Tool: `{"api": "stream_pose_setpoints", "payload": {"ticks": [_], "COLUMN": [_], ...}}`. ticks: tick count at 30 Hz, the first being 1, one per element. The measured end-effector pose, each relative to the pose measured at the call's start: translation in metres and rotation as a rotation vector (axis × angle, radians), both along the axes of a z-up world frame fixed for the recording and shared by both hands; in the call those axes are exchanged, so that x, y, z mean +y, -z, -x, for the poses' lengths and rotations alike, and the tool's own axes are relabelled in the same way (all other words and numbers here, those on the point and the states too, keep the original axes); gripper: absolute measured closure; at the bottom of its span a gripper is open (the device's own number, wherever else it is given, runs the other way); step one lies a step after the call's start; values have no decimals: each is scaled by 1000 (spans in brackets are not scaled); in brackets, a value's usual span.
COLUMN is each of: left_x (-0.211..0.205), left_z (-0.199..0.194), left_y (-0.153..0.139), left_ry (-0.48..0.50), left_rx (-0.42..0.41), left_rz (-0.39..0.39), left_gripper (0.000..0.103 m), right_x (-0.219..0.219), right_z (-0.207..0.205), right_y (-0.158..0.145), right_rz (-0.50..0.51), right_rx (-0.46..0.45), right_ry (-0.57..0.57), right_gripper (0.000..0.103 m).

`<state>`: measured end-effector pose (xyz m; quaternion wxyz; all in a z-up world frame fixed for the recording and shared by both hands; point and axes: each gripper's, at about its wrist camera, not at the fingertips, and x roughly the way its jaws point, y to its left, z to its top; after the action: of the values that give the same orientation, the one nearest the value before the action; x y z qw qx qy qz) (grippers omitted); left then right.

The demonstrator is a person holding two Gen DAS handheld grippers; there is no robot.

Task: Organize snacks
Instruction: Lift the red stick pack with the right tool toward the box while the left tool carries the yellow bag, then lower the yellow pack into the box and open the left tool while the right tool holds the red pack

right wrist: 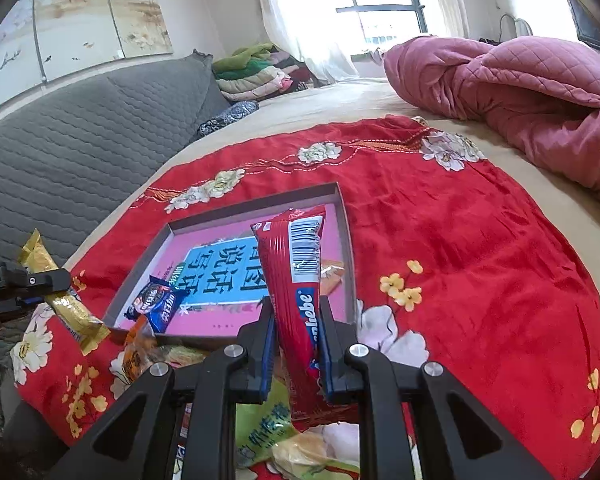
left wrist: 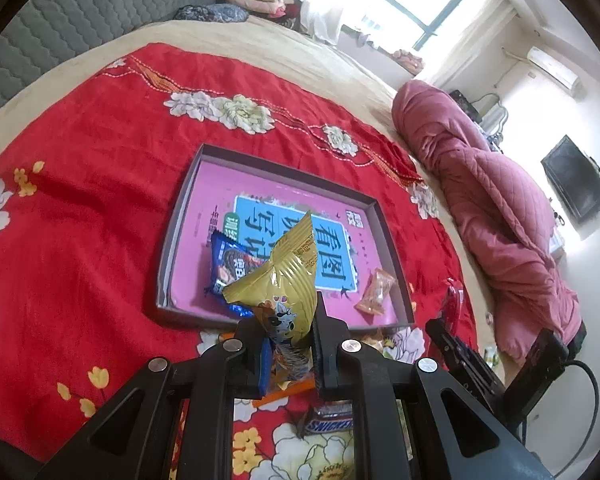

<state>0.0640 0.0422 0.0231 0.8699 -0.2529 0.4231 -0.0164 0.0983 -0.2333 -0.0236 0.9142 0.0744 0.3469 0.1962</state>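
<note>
Black left gripper (left wrist: 288, 320) clamps crinkly gold packet (left wrist: 278, 276) — right gripper (right wrist: 296, 316) pinches glossy red wrapper (right wrist: 296, 280)

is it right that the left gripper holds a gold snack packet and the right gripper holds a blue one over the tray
Not quite: the right gripper holds a red snack packet, as the right wrist view shows. The left gripper does hold the gold snack packet, near the tray.

Bright daylight floods from the window (left wrist: 420, 4), overexposing it; fisheye bends the edges, corners black, otherwise sharp.
</note>
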Motion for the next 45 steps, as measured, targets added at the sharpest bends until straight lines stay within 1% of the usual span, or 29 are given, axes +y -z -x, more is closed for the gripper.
{"api": "stream_pose_setpoints", "payload": {"ticks": [5,11,22,24,26,28,32,45], "left_x": [-3,-12,-29,-33,-36,-40,-45,-51], "left_z": [-8,-28,-58,-63,-67,-72,-80,-98], "left_y": [-4,-6,5,6,7,9,14,46], "left_ry": [0,8,30,35,35,46,55,79], "left_rx": [-5,-5,11,10,10,10,18,99], "left_rz": [-13,-21,-23,-23,-46,-43,-55,-32], "left_gripper": [87,87,87,87,87,87,87,87], "right_x": [3,2,9,9,10,11,12,15], "right_z": [-1,-9,-22,-25,-28,-31,-36,-48], "right_y": [-5,-9,-6,-5,-2,1,3,13], "right_rz": [-21,-44,-49,-53,-54,-54,-50,-48], "right_rx": [-20,-35,-50,-45,-36,-29,-31,-12], "right_ry": [-8,9,9,13,13,14,13,12], "right_gripper": [84,84,85,84,84,85,85,85]}}
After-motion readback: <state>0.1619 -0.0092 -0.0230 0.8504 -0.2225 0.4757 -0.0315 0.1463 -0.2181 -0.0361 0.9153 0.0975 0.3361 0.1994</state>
